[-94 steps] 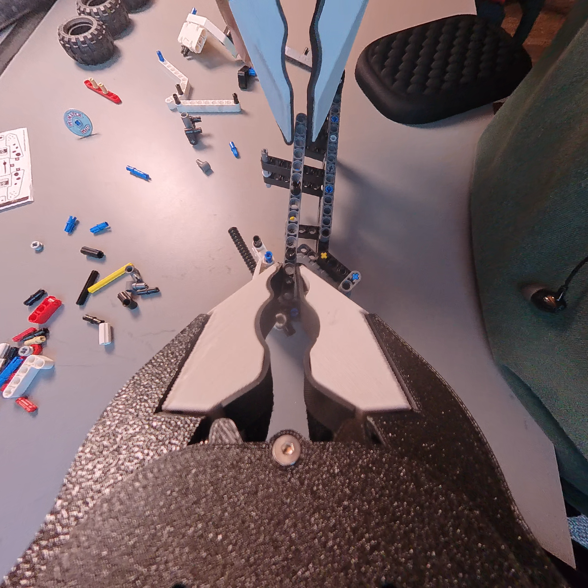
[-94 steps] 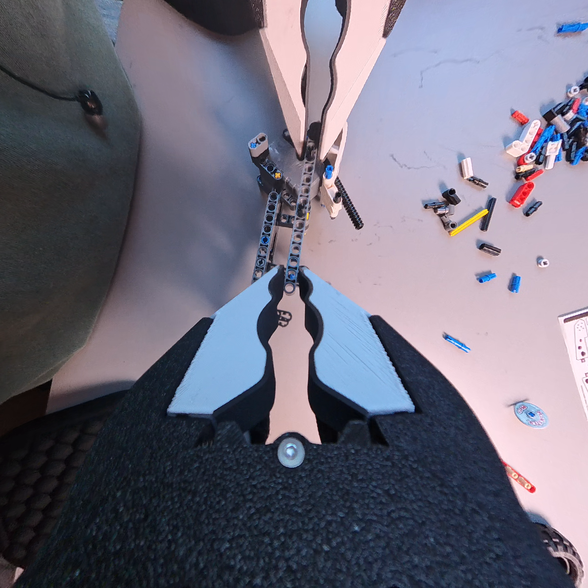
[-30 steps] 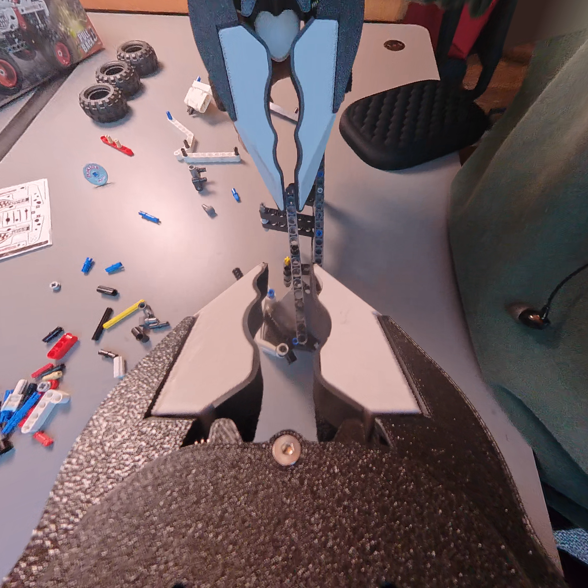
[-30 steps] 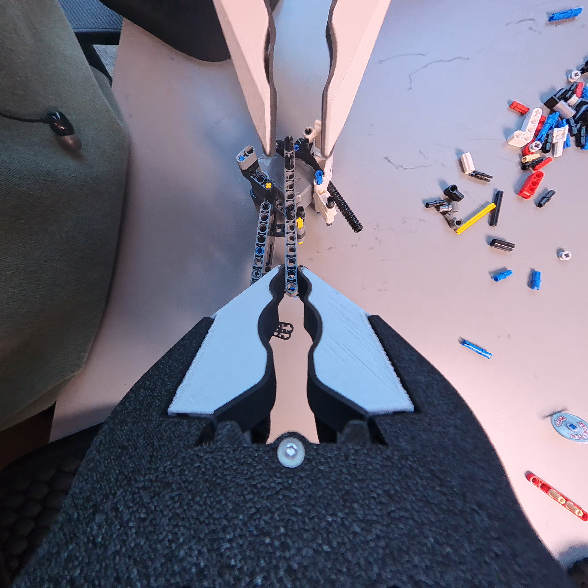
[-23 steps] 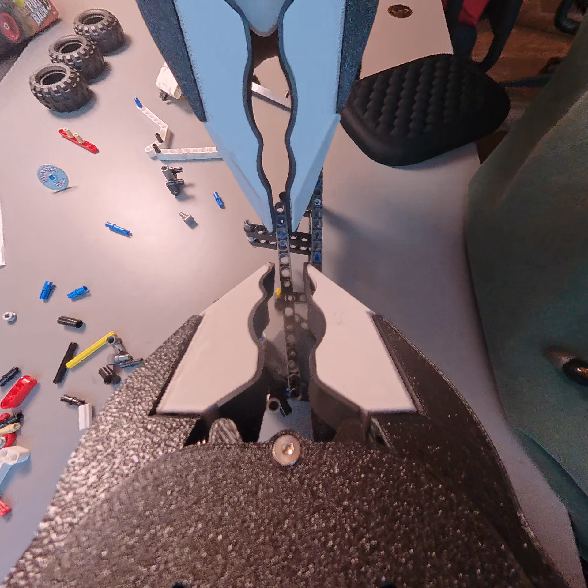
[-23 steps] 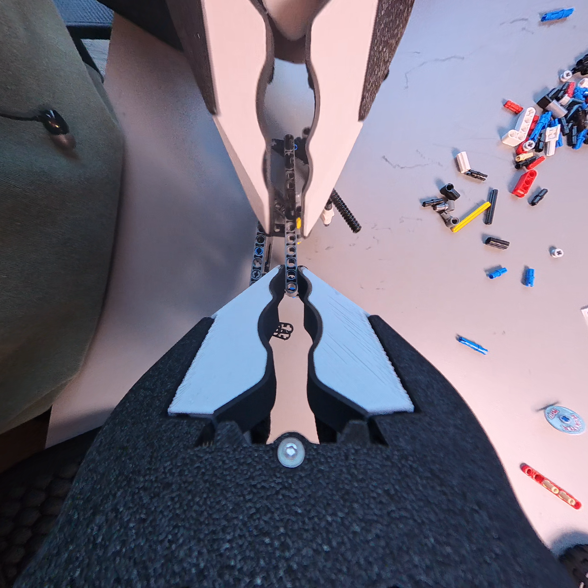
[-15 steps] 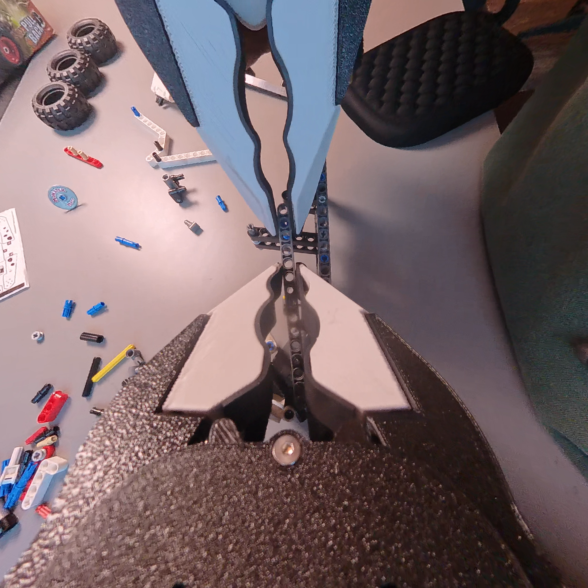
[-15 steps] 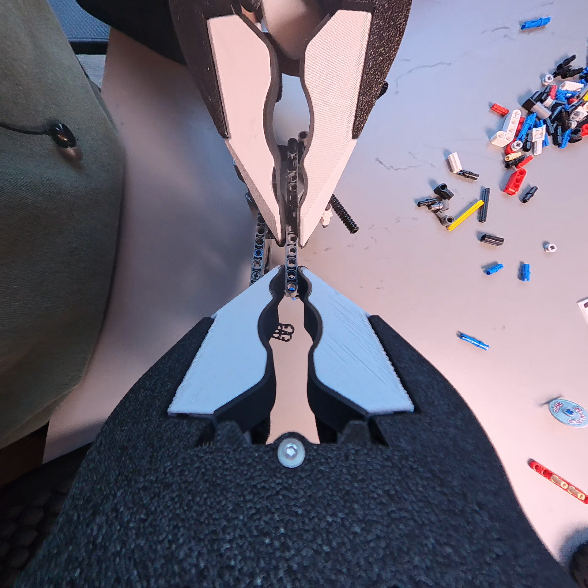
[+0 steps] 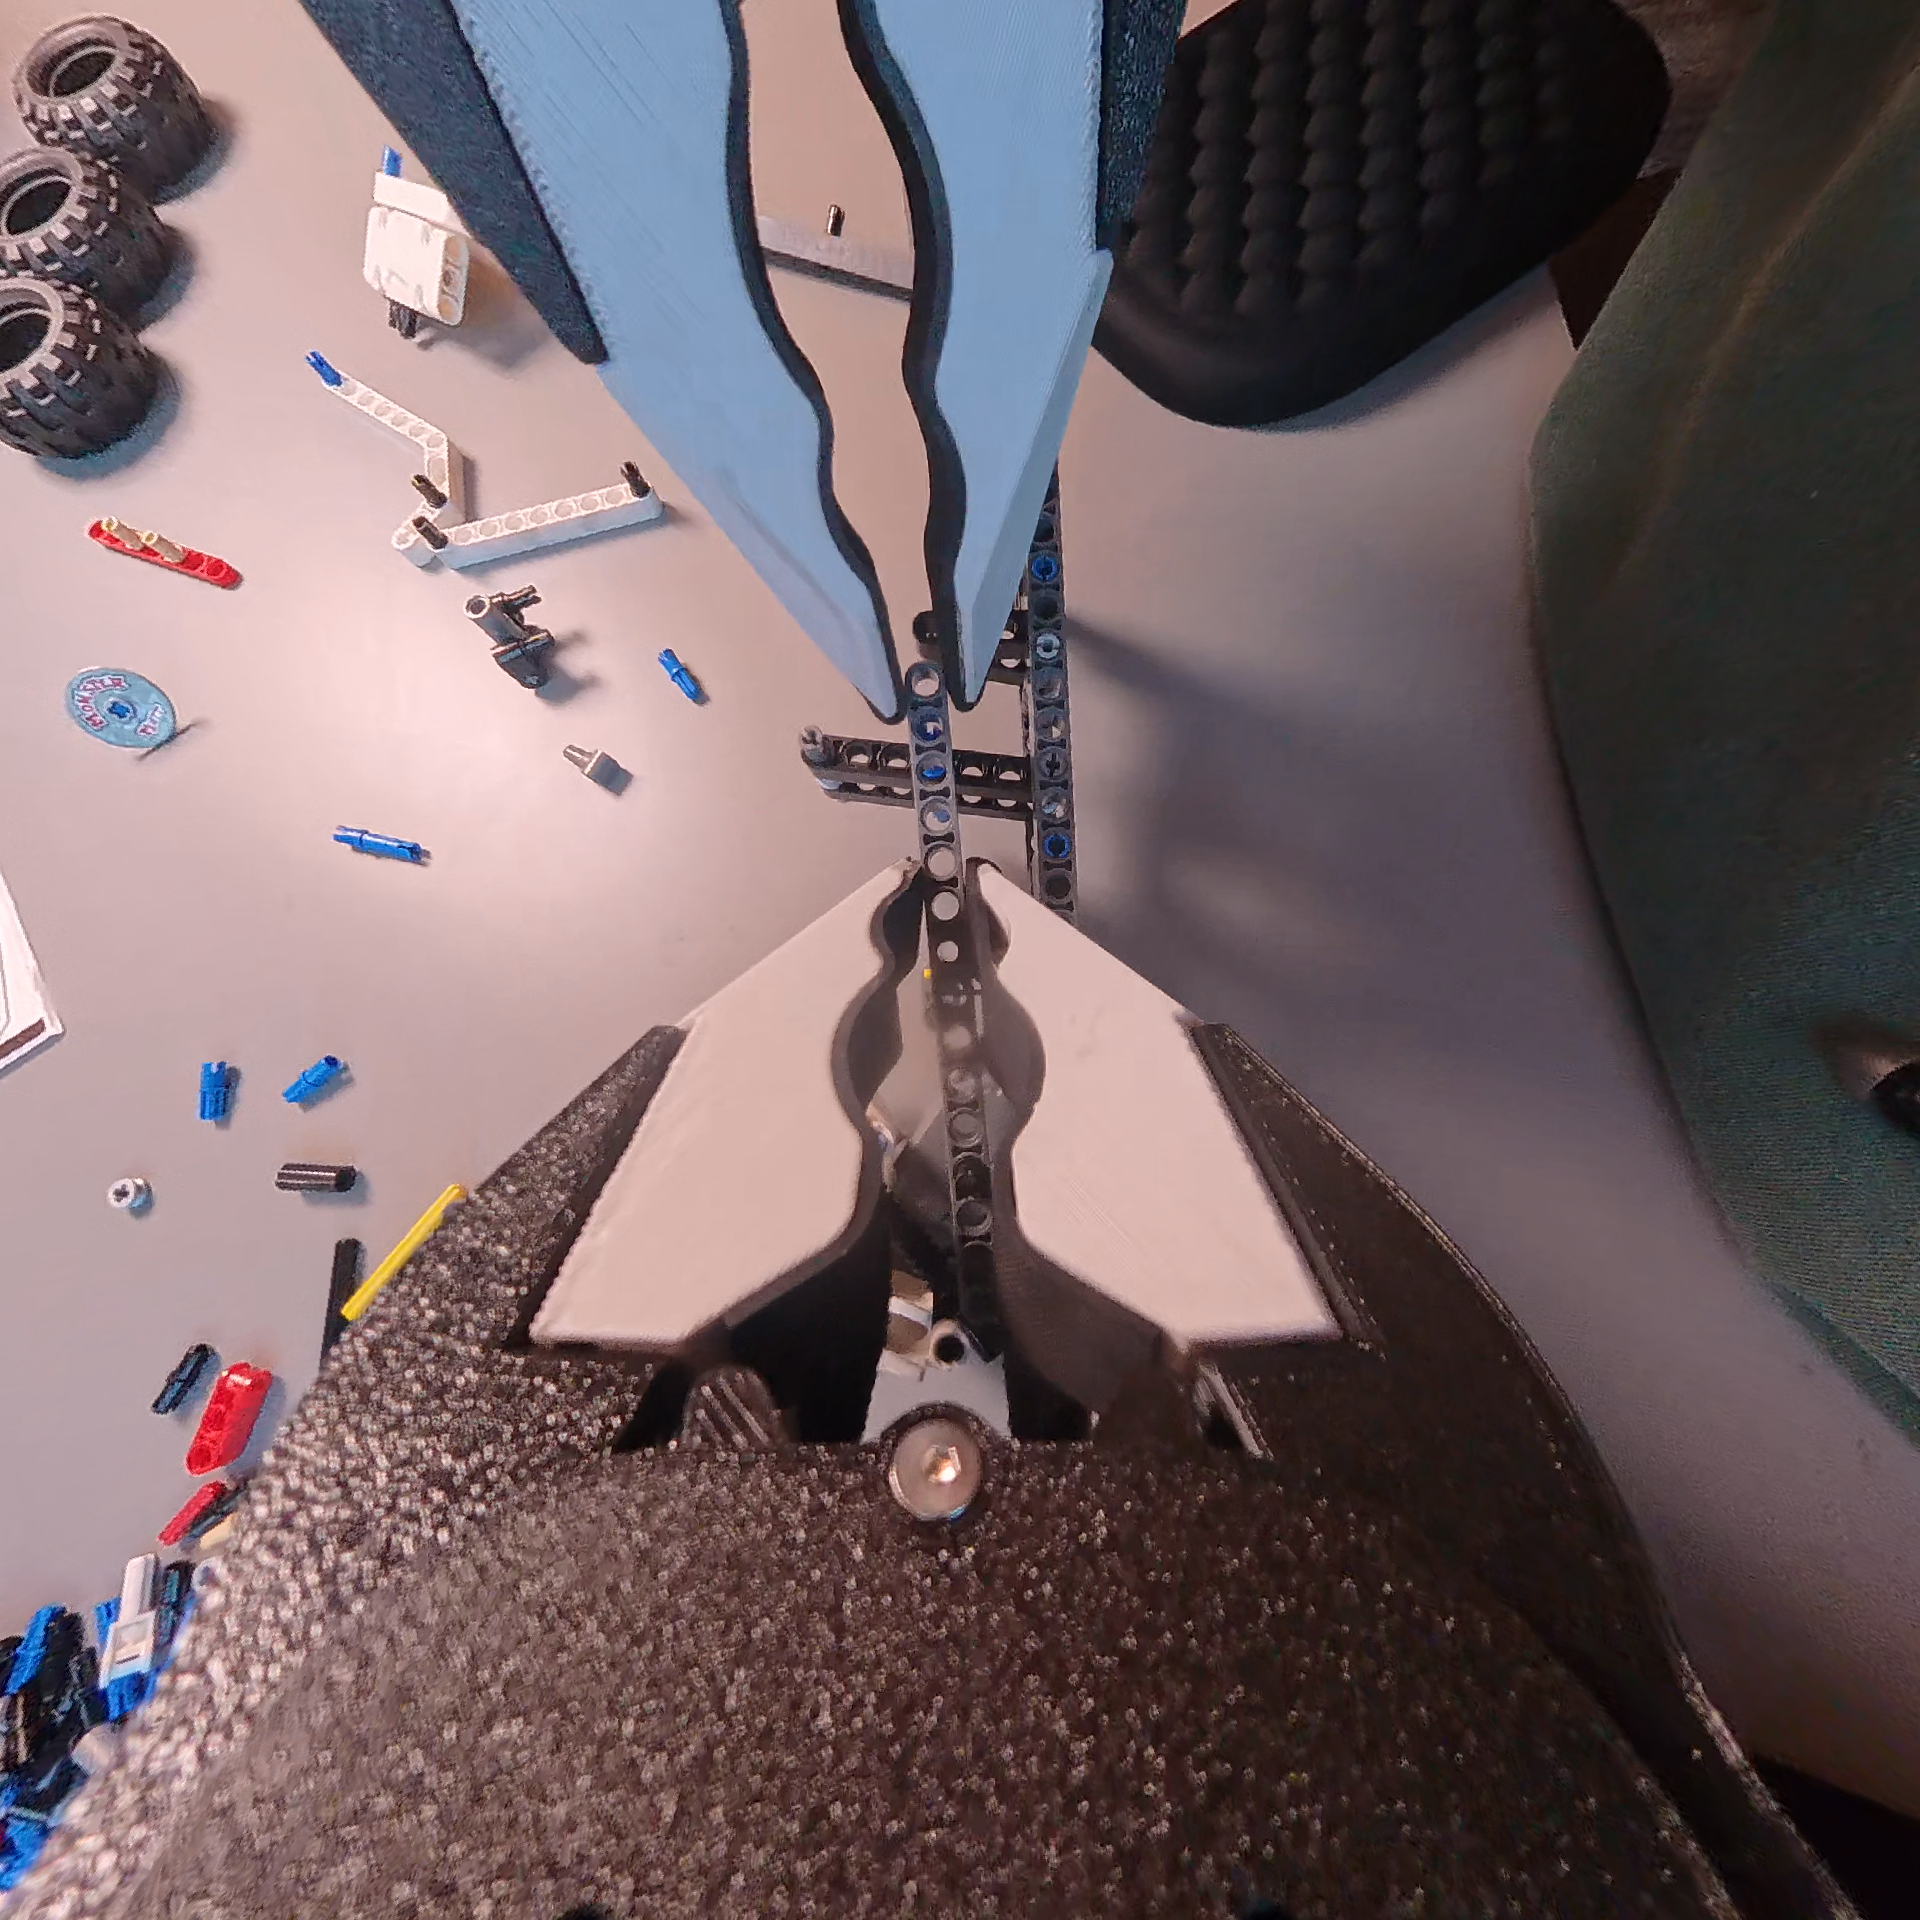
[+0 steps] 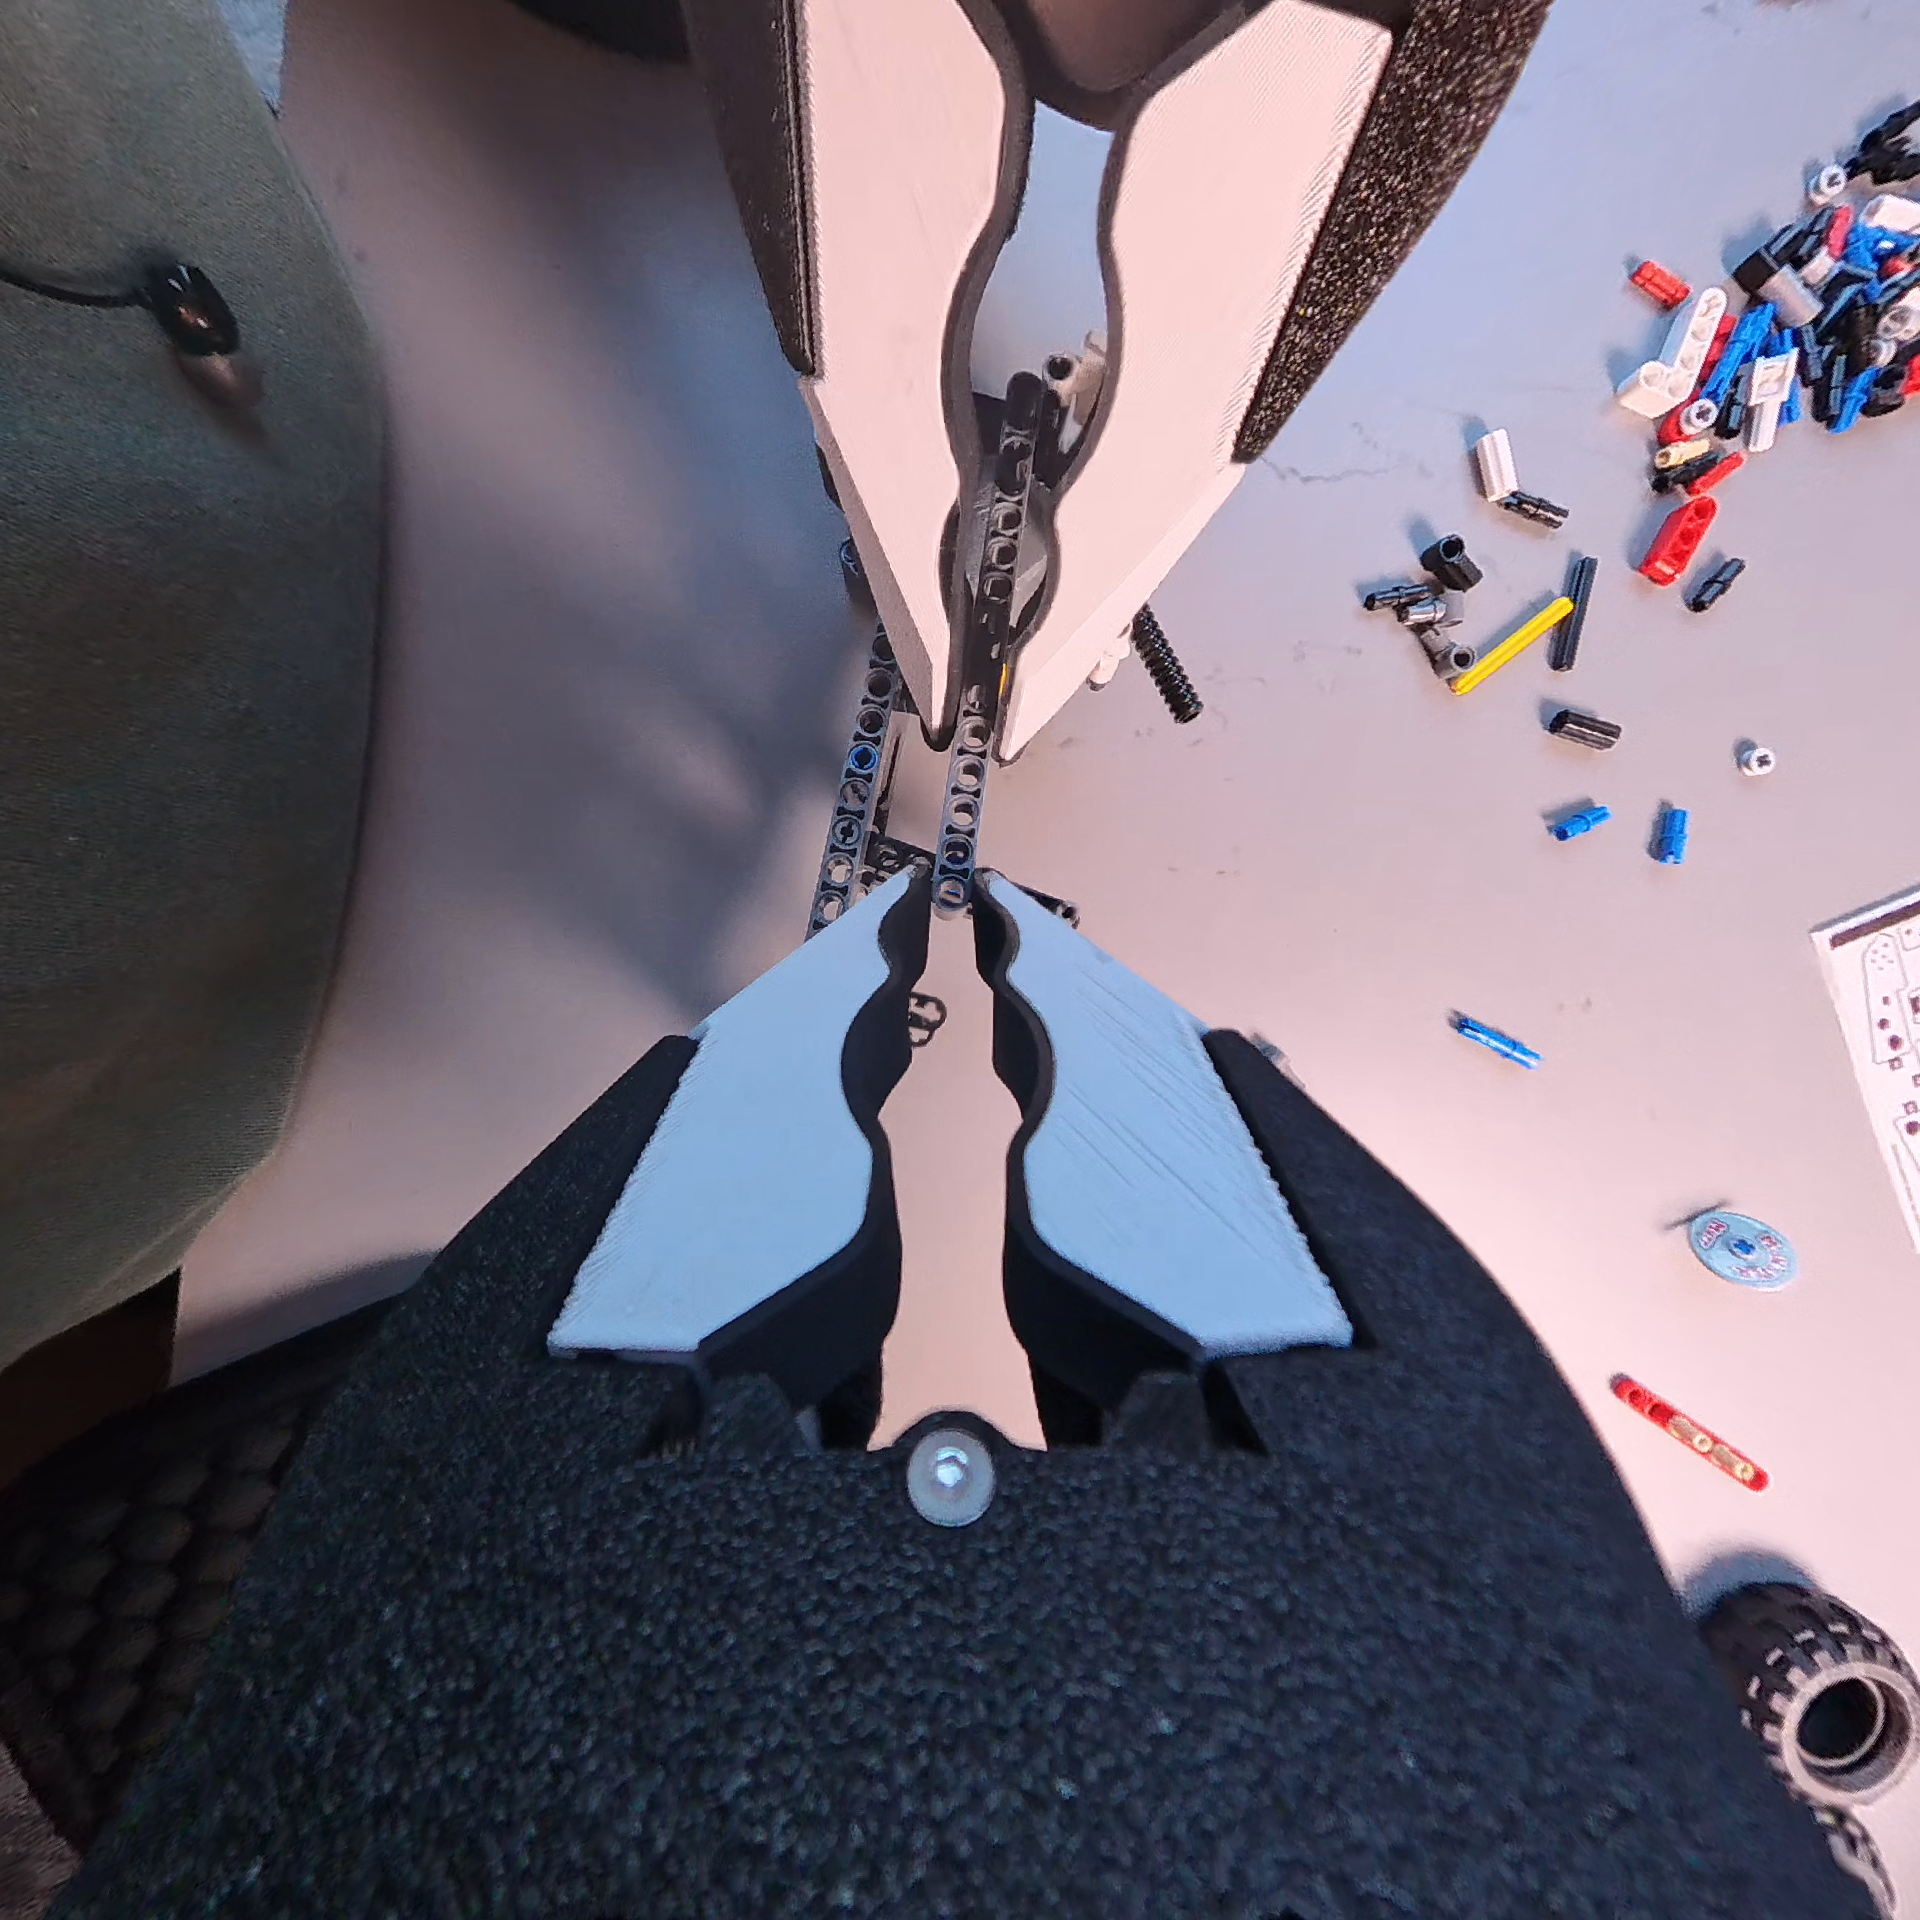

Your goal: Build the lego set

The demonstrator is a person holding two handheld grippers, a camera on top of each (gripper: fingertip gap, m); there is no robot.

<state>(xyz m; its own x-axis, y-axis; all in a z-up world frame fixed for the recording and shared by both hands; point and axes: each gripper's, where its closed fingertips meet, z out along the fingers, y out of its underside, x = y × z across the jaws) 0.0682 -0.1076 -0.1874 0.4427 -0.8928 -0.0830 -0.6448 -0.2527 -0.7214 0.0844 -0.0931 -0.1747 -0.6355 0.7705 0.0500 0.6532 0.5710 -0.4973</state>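
The Lego frame is two long dark grey beams (image 9: 938, 790) joined by a black cross beam (image 9: 873, 771), held above the grey table. My left gripper (image 9: 940, 878) is shut on one long beam partway along it, and the beam's rear end runs back between the fingers. My right gripper (image 10: 951, 891) is shut on the far end of the same beam (image 10: 961, 800). The two grippers face each other tip to tip, a short stretch of beam apart. The right gripper shows at the top of the left wrist view (image 9: 928, 709), the left one at the top of the right wrist view (image 10: 971, 740).
Black tyres (image 9: 62, 260) and white beams (image 9: 540, 520) lie at the far left. A pile of small pieces (image 10: 1787, 343), a yellow axle (image 10: 1512, 644), a black spring (image 10: 1164, 665) and a sticker sheet (image 10: 1881, 1039) lie on the table. A black chair seat (image 9: 1351, 187) and a person's green clothing (image 9: 1766, 623) border the table edge. Only a small space, under 4 cm, lies between the two pairs of fingers.
The left gripper, open a second ago, has slid forward along the beam toward the right gripper and shut on it. The right gripper has kept its hold.
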